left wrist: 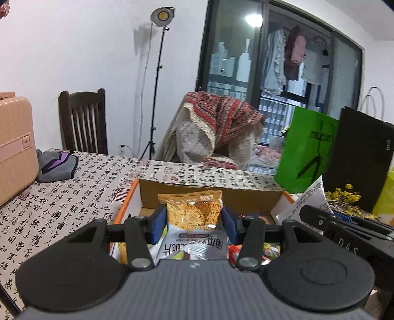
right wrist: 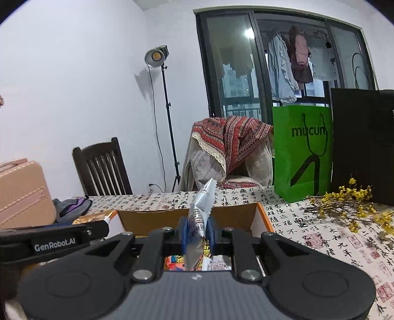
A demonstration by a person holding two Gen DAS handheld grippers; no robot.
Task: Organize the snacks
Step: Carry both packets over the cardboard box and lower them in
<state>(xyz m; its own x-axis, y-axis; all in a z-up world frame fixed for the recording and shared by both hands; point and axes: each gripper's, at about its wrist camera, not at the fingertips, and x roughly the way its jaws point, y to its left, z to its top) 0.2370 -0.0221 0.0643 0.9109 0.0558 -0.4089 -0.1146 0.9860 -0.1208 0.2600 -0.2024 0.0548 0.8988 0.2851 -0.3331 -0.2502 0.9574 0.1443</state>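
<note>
The left gripper (left wrist: 194,222) clamps an orange-topped snack packet (left wrist: 193,216) above the cardboard box (left wrist: 209,194); a green bag (left wrist: 305,150) stands right of the box.

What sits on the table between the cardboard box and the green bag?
In the right wrist view, only patterned tablecloth shows between the cardboard box and the green bag.

Two fisheye views, one from each handheld gripper, look forward along the fingers from low above a table (left wrist: 73,197) covered in calligraphy print. Both face the same white wall and dark window. The left view sits close over an open cardboard box (left wrist: 209,192); the right view sits beside it, nearer a green bag (right wrist: 303,152). Both show the box (right wrist: 187,216), floor lamp (left wrist: 161,17) and wooden chair (left wrist: 83,120).
</note>
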